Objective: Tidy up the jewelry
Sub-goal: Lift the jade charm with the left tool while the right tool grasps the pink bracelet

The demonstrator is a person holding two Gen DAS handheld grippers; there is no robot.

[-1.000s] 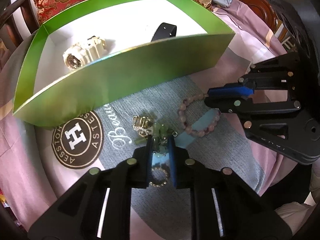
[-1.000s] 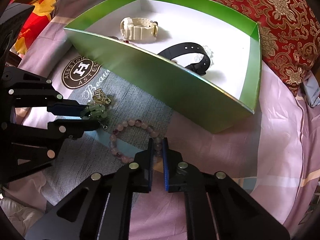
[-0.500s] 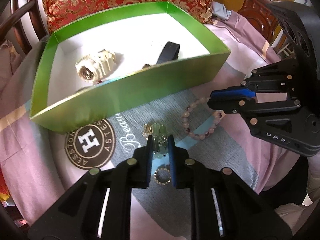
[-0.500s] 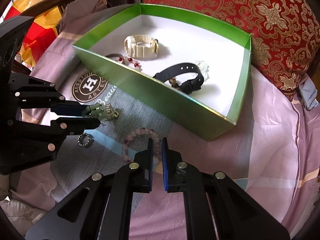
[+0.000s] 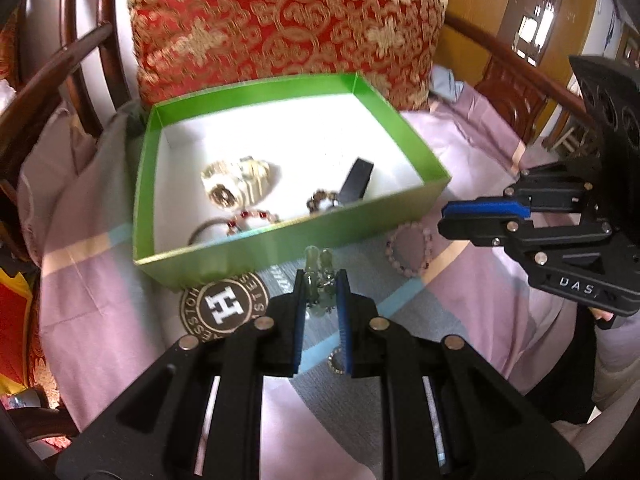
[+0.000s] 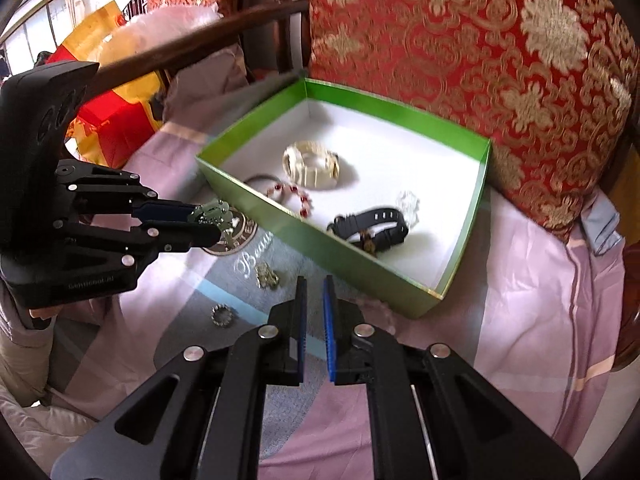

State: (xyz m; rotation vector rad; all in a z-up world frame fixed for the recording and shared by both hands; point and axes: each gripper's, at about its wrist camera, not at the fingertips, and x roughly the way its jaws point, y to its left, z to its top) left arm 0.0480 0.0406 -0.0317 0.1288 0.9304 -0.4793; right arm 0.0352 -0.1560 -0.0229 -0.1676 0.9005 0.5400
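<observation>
Compared with a second ago, the left gripper (image 5: 322, 280) has risen off the bedspread (image 5: 460, 152) with the green bead piece (image 5: 318, 270) clamped between its jaws; earlier that piece lay on the grey printed cloth (image 6: 224, 280) beside a small gold trinket (image 6: 267, 275), which now lies alone on the cloth. Both views have pulled back, so the green box (image 5: 280, 236) looks smaller and sits mid-frame, and more of the red-and-gold cushion (image 5: 280, 16) shows along the top.

In the right wrist view, going left to right: the left gripper (image 6: 206, 220) reaches in level from the left edge, its jaws pinching the green bead piece (image 6: 212, 211) in the air above the round logo on the cloth, just short of the box's near-left wall. Below it, a small sparkly ring (image 6: 222, 315) lies on the cloth. The box (image 6: 464, 256) holds a grey loop, a red bead bracelet (image 6: 294, 194), a cream watch (image 6: 312, 164) and a black watch (image 6: 370, 228).

The right gripper (image 6: 315, 284) hovers low in the centre, pointing at the box's near wall; its jaws stand a narrow gap apart and hold nothing. In the left wrist view the right gripper (image 5: 448, 220) comes in from the right edge, with the pink bead bracelet (image 5: 408, 252) on the bedspread just below its tips, outside the box.
</observation>
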